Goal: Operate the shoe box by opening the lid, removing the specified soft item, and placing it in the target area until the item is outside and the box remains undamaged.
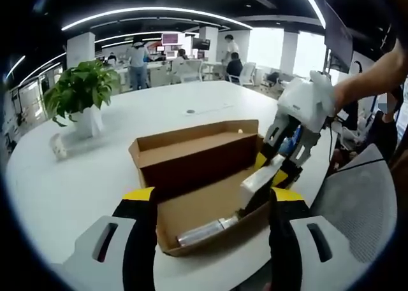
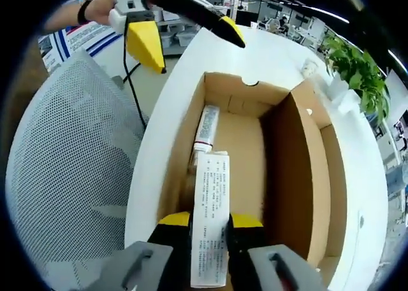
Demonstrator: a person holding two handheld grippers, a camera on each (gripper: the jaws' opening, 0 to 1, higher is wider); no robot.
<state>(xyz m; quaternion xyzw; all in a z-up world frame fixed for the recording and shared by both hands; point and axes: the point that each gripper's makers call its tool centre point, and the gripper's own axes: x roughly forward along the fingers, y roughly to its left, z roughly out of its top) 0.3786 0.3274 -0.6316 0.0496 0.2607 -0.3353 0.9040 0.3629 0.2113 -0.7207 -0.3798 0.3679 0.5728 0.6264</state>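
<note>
Left gripper view: left gripper [image 1: 210, 208] spread wide astride the open shoe box [image 1: 197, 160] at the near table [image 1: 76, 176] edge, tube [image 1: 207, 230] lying inside; right gripper [image 1: 280, 167] reaching in from the right. Right gripper view: right gripper [image 2: 209, 230] clamped on a white printed carton [image 2: 210, 208] above the box interior; left gripper [image 2: 185, 17] at the far end.

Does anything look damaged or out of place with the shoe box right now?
Nothing stands out. The shoe box sits open on the white table with its lid folded back, cardboard untorn as far as visible. The right gripper grips a white printed carton over the box; a tube lies inside.
</note>
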